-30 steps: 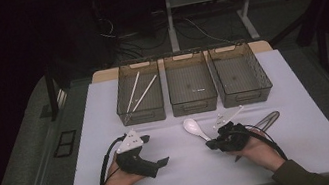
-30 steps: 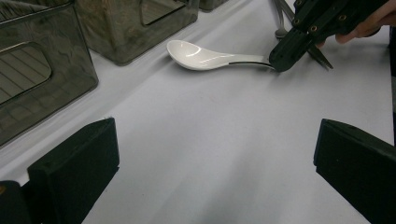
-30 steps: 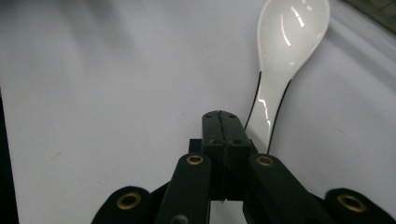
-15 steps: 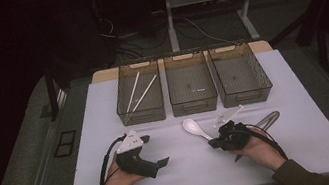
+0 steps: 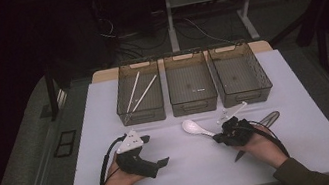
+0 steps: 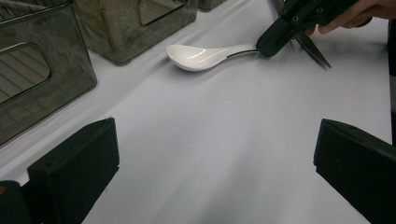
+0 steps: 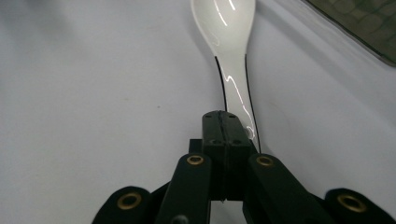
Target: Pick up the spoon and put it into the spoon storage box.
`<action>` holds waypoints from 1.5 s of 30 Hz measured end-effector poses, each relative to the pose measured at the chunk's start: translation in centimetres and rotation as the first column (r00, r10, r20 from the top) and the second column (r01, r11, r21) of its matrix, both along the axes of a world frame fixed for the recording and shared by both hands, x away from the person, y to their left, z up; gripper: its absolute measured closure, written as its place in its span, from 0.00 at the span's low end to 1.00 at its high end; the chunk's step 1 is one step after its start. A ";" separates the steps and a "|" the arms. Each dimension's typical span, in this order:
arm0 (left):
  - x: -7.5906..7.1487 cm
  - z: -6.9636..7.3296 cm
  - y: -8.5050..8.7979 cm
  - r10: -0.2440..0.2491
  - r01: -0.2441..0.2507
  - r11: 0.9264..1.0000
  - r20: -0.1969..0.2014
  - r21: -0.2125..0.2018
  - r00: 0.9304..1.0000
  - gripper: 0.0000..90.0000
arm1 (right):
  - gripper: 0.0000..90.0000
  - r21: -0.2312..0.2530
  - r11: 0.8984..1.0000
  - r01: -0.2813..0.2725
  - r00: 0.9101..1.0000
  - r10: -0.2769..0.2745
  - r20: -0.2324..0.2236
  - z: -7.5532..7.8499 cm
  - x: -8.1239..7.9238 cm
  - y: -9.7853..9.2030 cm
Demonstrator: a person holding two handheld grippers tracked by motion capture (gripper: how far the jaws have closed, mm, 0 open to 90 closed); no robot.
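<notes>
Right gripper view: unmarked white spoon.

A glossy white ceramic-looking spoon is seen on a matt white tabletop (bins of smoky translucent plastic).

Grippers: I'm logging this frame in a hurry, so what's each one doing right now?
Left gripper: open, holding nothing.
Right gripper: shut on the white spoon handle.

Closed tool on white spoon
</notes>
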State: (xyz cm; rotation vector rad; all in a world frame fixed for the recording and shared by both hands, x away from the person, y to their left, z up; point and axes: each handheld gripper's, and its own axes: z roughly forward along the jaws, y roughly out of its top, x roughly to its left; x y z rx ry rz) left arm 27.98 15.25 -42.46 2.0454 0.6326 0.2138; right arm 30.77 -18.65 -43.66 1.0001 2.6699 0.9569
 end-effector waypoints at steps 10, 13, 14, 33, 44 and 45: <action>0.0 0.0 0.0 0.000 0.000 1.000 -0.002 0.001 1.000 0.00 | 1.00 -0.001 0.999 0.044 0.999 -0.044 -0.002 -0.1 0.7 -0.9; 0.0 0.0 0.0 0.000 0.000 1.000 -0.001 0.001 1.000 0.00 | 1.00 0.004 0.998 0.062 0.998 -0.062 -0.001 -0.1 1.1 -1.3; 0.0 0.0 0.0 -0.001 0.001 1.000 0.000 0.001 1.000 0.00 | 1.00 0.006 0.998 0.068 0.998 -0.068 0.000 -0.1 1.2 -1.4; 0.2 -0.2 0.1 0.006 -0.006 1.000 -0.001 -0.010 1.000 0.00 | 0.65 0.168 0.985 0.035 0.999 -0.036 0.004 1.5 3.1 -3.0; 0.2 -0.3 0.0 0.003 -0.003 1.000 0.003 -0.012 1.000 0.00 | 0.52 0.209 0.978 -0.003 1.000 0.002 0.009 2.3 5.0 -1.2; 0.2 -0.2 0.0 0.003 -0.003 1.000 0.005 -0.012 1.000 0.00 | 0.52 0.211 0.978 -0.008 1.000 0.005 0.012 2.3 5.2 -1.0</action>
